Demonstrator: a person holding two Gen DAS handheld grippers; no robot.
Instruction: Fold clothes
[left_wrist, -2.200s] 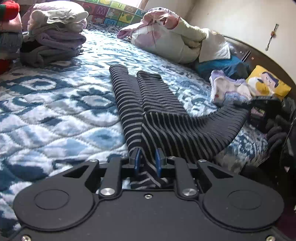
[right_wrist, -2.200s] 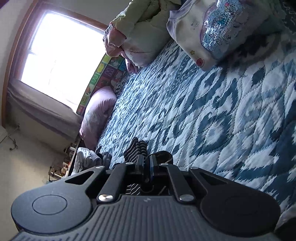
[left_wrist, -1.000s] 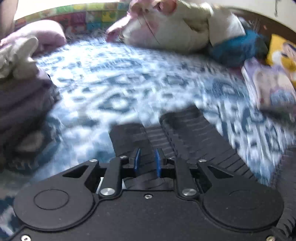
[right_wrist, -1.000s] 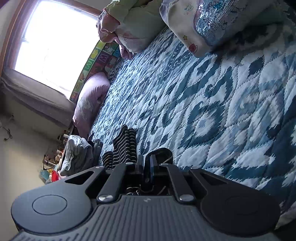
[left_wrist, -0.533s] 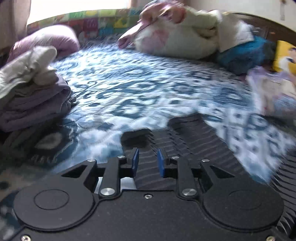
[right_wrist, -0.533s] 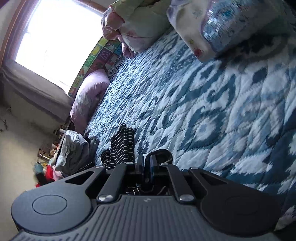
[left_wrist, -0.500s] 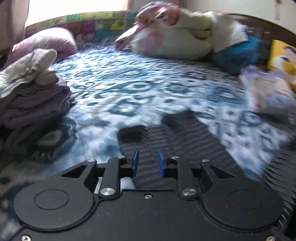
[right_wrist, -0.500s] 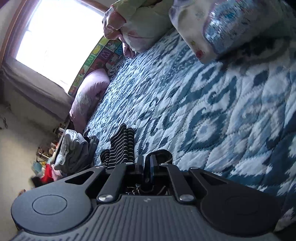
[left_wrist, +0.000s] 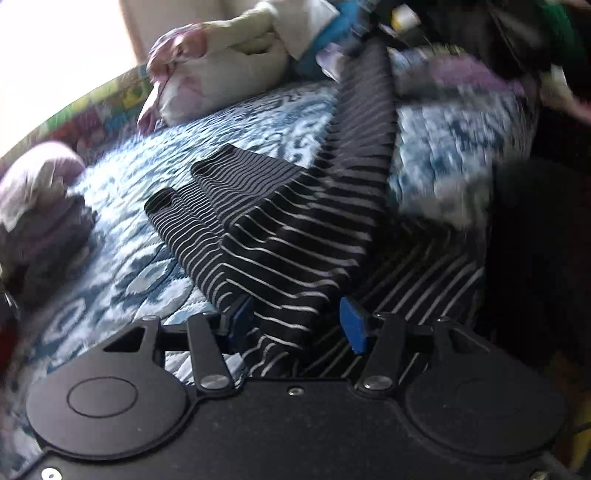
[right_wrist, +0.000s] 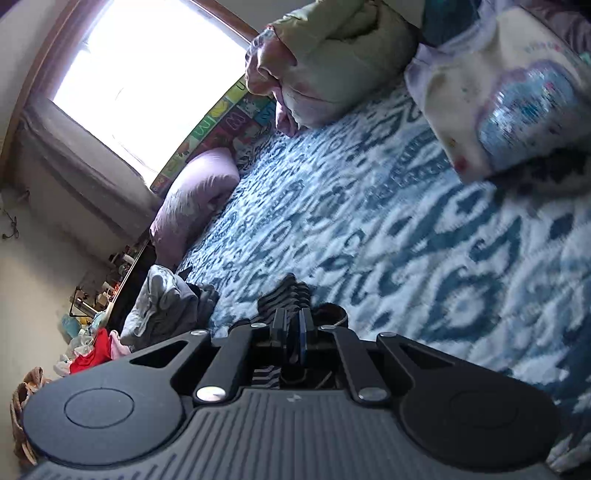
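Left wrist view: your left tool (left_wrist: 297, 319) is opening, releasing the black white-striped knit garment (left_wrist: 295, 221); right tool (right_wrist: 291, 332) clenches its edge. Next, fold across.

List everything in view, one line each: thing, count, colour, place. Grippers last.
striped garment: one, black with pale stripes, partly folded on the quilt, one part stretched up toward the far right.
quilt: one, blue and white, covering the bed.
folded pile: one, grey and mauve, at the quilt's left edge.
pillow: one, lilac, under the window.
bundle: one, cream and pink, at the far end.
sequin top: one, white with blue, far right.
window: one, bright.
left gripper: black, blue pads, jaws opening, garment between them.
right gripper: black, shut on striped fabric.
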